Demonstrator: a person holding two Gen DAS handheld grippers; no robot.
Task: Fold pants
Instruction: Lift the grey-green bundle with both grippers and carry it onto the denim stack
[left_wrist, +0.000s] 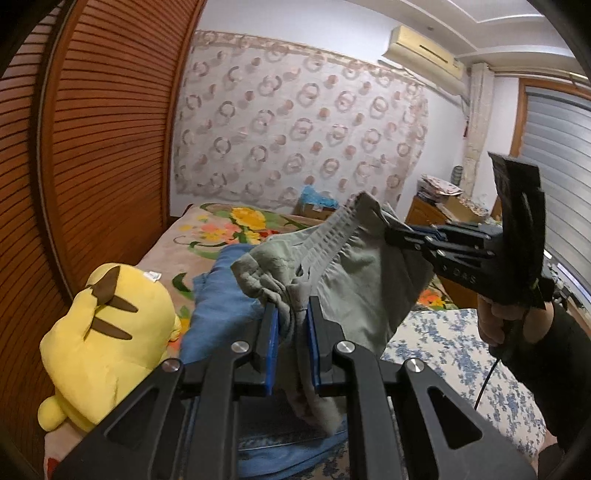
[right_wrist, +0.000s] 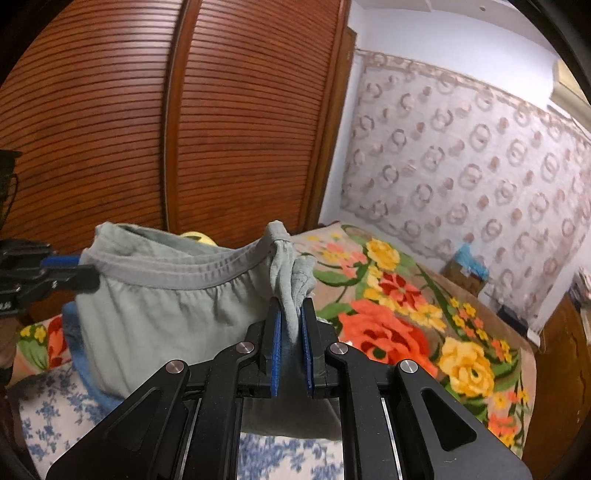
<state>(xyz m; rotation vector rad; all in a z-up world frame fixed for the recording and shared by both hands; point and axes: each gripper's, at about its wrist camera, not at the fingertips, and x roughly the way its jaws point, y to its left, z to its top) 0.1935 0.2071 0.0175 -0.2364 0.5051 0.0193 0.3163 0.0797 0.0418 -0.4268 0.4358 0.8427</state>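
Note:
Grey-green pants with an elastic waistband hang in the air above the bed, stretched between both grippers. My left gripper is shut on one bunched corner of the waistband. My right gripper is shut on the other corner, seen from the side with a hand on its handle. In the right wrist view the pants hang to the left, my right gripper pinches bunched cloth, and my left gripper grips the far waistband end.
A yellow plush toy lies at the left by the slatted wooden wardrobe. Blue jeans lie under the pants. The bed has a flowered blanket and a blue-patterned sheet. A wooden cabinet stands at the right.

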